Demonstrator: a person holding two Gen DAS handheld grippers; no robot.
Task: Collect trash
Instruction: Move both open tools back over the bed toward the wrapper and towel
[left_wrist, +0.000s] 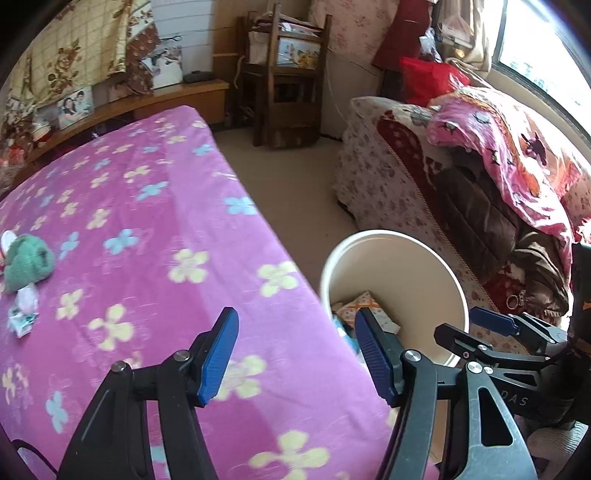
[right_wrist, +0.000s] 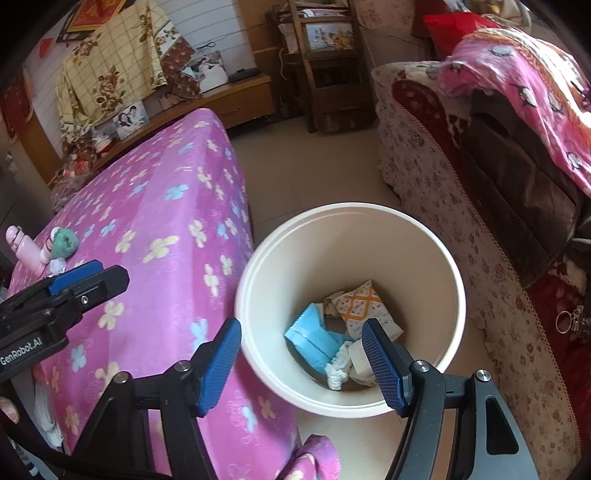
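Note:
My right gripper hangs open over the cream waste bin on the floor, with nothing between its blue pads. In the bin lie a blue packet, an orange-patterned wrapper and a crumpled white tissue. My left gripper is open and empty over the edge of the pink flowered bed, beside the bin. On the bed's far side lie a green fuzzy lump and small white wrappers.
A sofa heaped with blankets stands right of the bin, with a strip of tiled floor between it and the bed. A pink bottle stands by the green lump. A wooden rack and a low shelf line the far wall.

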